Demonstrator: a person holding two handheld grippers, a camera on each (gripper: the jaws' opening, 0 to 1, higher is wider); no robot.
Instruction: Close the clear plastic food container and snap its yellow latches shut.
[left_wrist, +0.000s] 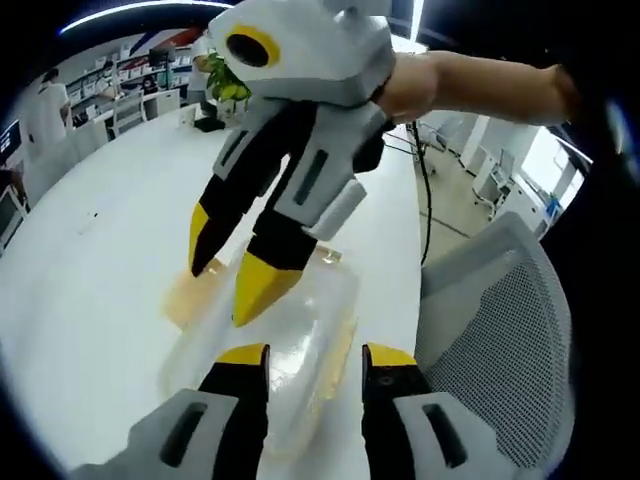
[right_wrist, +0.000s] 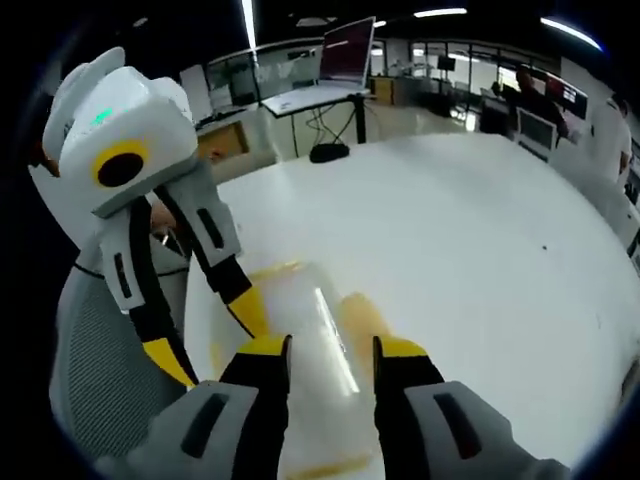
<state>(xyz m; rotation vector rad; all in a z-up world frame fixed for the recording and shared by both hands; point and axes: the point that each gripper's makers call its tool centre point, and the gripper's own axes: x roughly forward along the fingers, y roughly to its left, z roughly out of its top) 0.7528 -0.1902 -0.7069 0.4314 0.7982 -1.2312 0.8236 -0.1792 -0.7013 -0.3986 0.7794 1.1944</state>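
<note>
I am looking down the left gripper view at the clear rectangular plastic food container (left_wrist: 290, 340), which is lying on the broad white table (left_wrist: 90, 300) close to the table's edge, beside a grey mesh-backed office chair (left_wrist: 500, 320). My left gripper (left_wrist: 315, 362), with its black jaws and yellow tips, is standing parted over the near end of the container, the clear lid showing in the gap between the tips, and I am seeing nothing gripped there. My right gripper (left_wrist: 230, 290) is reaching in from above, its two yellow-tipped jaws also spread apart; one tip is pointing down onto the lid, the other is sitting at the far corner by a yellow latch (left_wrist: 190, 295). I cannot tell whether either tip is actually touching the plastic.

In the right gripper view, I am seeing the right gripper (right_wrist: 330, 352) spread across the container (right_wrist: 310, 330), with a yellow latch (right_wrist: 362, 315) lying along the side just ahead of its jaw. The left gripper (right_wrist: 215, 335) is coming in from the left, jaws apart, tips down at the container's edge next to the chair (right_wrist: 100, 360).
</note>
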